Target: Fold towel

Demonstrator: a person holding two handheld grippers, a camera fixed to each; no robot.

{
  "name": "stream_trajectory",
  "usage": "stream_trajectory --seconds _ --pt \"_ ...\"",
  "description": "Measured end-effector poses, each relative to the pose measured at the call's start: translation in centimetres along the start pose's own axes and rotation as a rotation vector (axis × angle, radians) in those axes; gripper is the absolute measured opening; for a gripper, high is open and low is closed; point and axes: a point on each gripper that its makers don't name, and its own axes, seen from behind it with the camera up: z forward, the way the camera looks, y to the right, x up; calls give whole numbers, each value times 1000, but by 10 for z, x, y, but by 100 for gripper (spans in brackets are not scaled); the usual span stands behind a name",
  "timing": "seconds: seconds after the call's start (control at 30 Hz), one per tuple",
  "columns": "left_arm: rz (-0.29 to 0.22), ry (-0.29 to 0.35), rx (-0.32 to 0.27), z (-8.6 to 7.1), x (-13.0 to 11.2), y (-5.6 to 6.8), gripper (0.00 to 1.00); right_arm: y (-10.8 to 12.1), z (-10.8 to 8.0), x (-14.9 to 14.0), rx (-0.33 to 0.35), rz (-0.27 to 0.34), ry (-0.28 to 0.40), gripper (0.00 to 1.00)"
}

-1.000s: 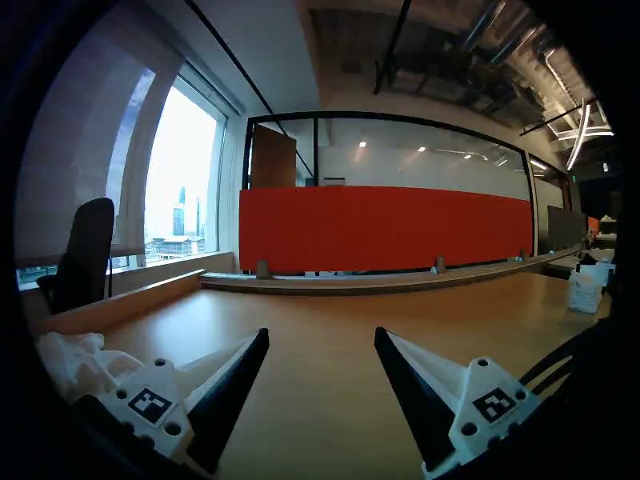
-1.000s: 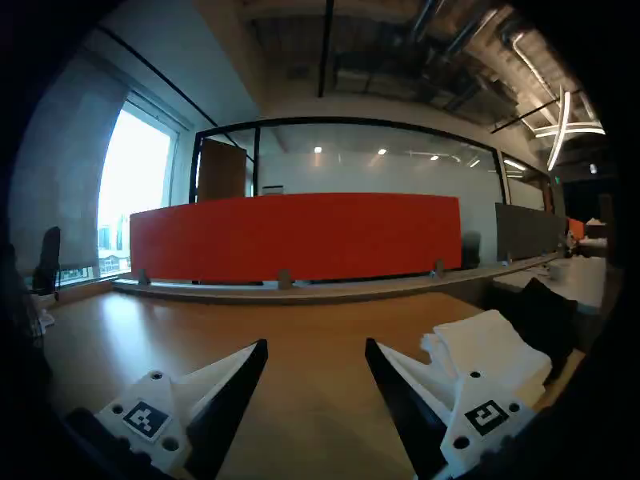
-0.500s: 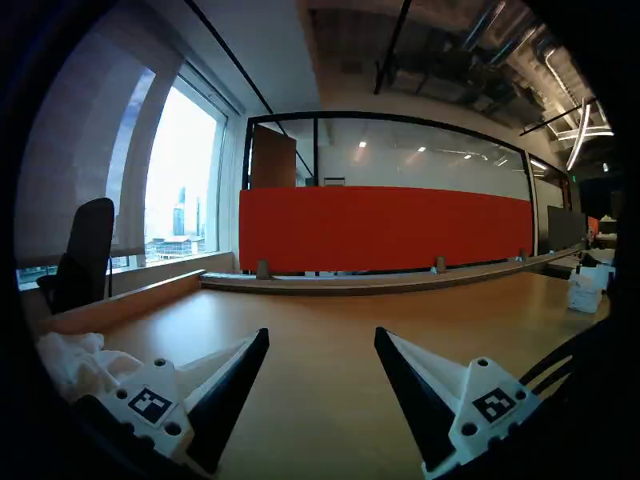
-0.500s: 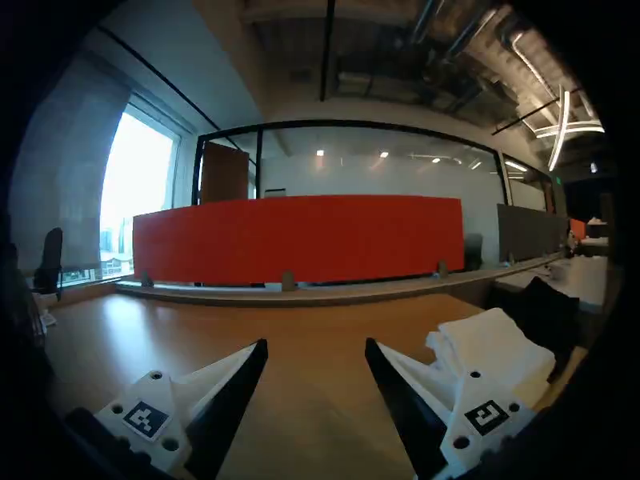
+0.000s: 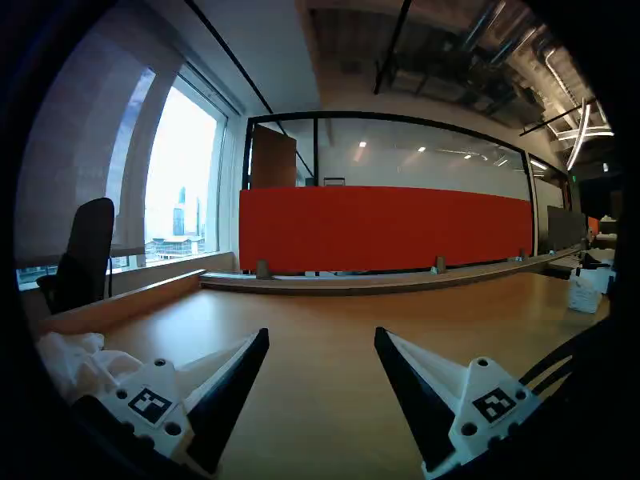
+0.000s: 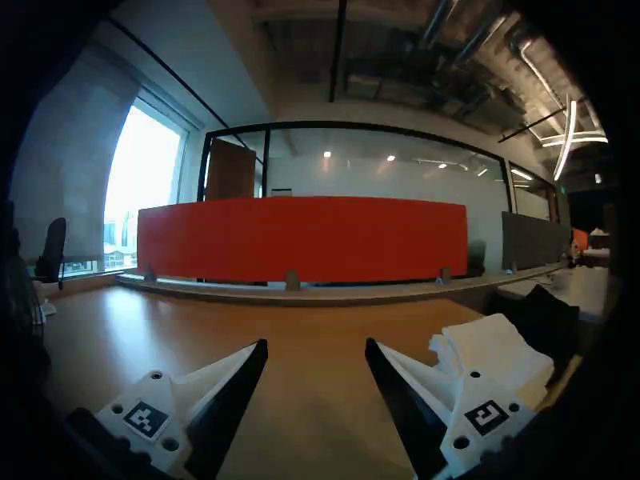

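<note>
The left gripper hangs over the wooden surface, fingers apart with nothing between them. One crumpled white towel lies just beside its left finger. The right gripper is likewise spread and empty, with one folded stack by its right finger.
</note>
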Motion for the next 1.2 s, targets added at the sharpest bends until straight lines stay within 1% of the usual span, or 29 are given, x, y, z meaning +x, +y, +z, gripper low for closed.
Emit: stream_trajectory --seconds 1.2 --pt "0 0 0 0 0 0 98 3 1 -1 -3 -1 0 95"
